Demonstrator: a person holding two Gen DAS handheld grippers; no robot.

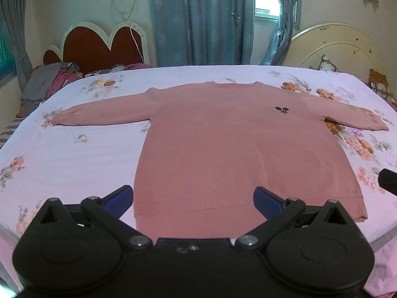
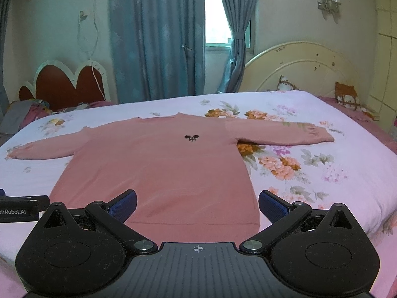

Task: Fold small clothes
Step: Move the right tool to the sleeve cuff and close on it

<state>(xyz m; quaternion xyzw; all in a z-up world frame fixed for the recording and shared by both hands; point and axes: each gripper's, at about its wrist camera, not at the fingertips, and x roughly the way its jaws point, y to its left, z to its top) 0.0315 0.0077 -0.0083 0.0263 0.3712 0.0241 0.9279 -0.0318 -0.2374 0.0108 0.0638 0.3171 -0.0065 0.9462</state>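
A pink long-sleeved sweater (image 1: 223, 144) lies flat and face up on the bed, both sleeves spread out sideways, a small dark logo on its chest. It also shows in the right wrist view (image 2: 158, 168). My left gripper (image 1: 193, 200) is open and empty, hovering over the sweater's hem near its left corner. My right gripper (image 2: 197, 204) is open and empty, hovering over the hem near its right corner. The left gripper's body (image 2: 19, 208) shows at the left edge of the right wrist view.
The bed has a lilac floral sheet (image 1: 74, 154). A pile of clothes (image 1: 49, 79) lies at the far left by a red headboard (image 1: 99, 44). A cream headboard (image 2: 305, 69) with pillows stands at the right. Blue curtains (image 2: 158, 37) hang behind.
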